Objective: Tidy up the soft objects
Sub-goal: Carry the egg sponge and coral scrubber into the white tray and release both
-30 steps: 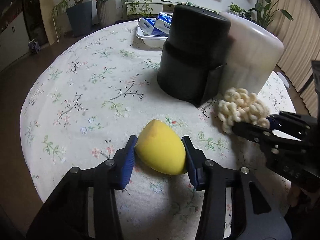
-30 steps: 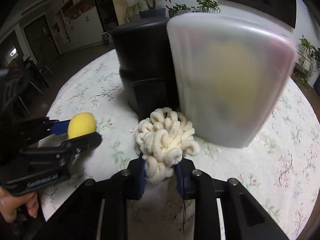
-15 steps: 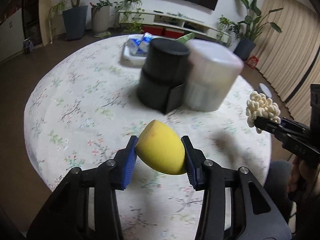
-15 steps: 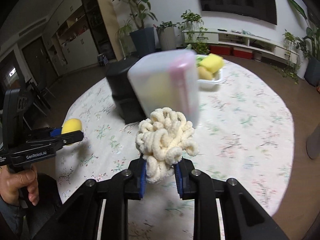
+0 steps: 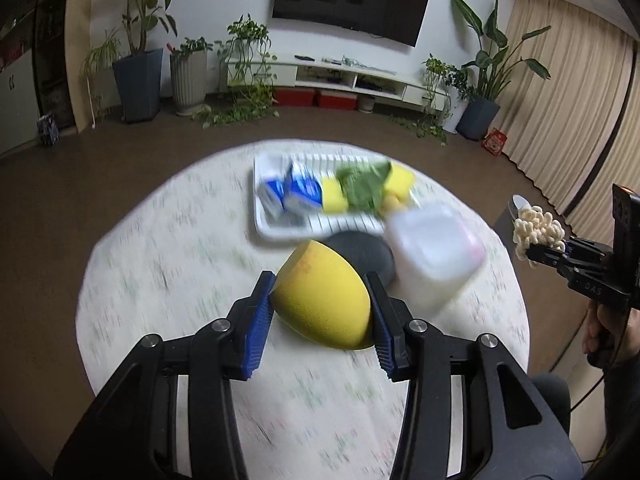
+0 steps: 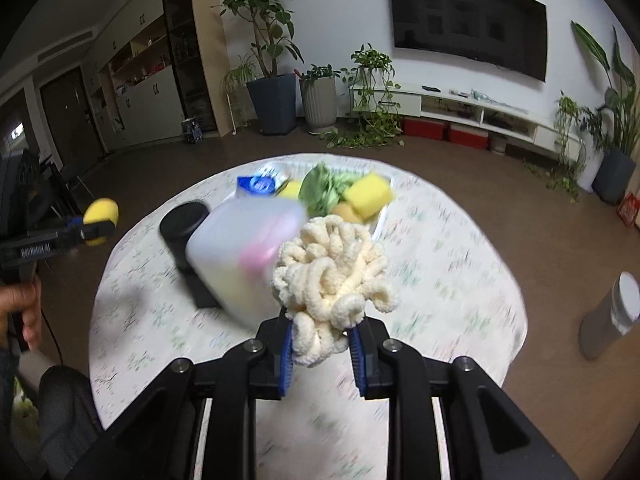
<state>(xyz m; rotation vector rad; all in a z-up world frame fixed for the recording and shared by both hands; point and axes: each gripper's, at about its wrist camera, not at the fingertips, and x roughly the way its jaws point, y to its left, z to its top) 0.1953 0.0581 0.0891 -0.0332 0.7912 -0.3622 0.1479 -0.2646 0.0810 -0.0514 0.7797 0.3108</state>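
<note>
A yellow egg-shaped sponge [image 5: 320, 300] hangs high above the round table, and my left gripper [image 5: 322, 318] is shut on it with both blue pads pressed to its sides. My right gripper [image 6: 322, 348] is shut on a cream chenille scrubber [image 6: 332, 272], also lifted well off the table. Each tool shows in the other's view: the right gripper [image 5: 538, 250] at the far right with the scrubber [image 5: 536, 228], the left gripper [image 6: 94, 228] at the far left with the sponge [image 6: 102, 212]. Below stand a black canister [image 6: 184, 228] and a translucent white container [image 6: 240, 248].
A white tray [image 5: 280, 232] at the table's far side holds blue packets [image 5: 296, 194], yellow sponges [image 6: 368, 194] and a green leafy item [image 6: 324, 188]. The floral tablecloth [image 6: 440, 272] covers the round table. A grey cylinder [image 6: 612, 320] stands on the floor at right. A hand [image 6: 24, 312] grips the left tool.
Both grippers rose well above the table with the yellow sponge and the cream scrubber still held. The canister and white container now look smaller and lower, and the tray behind them has come into sight.
</note>
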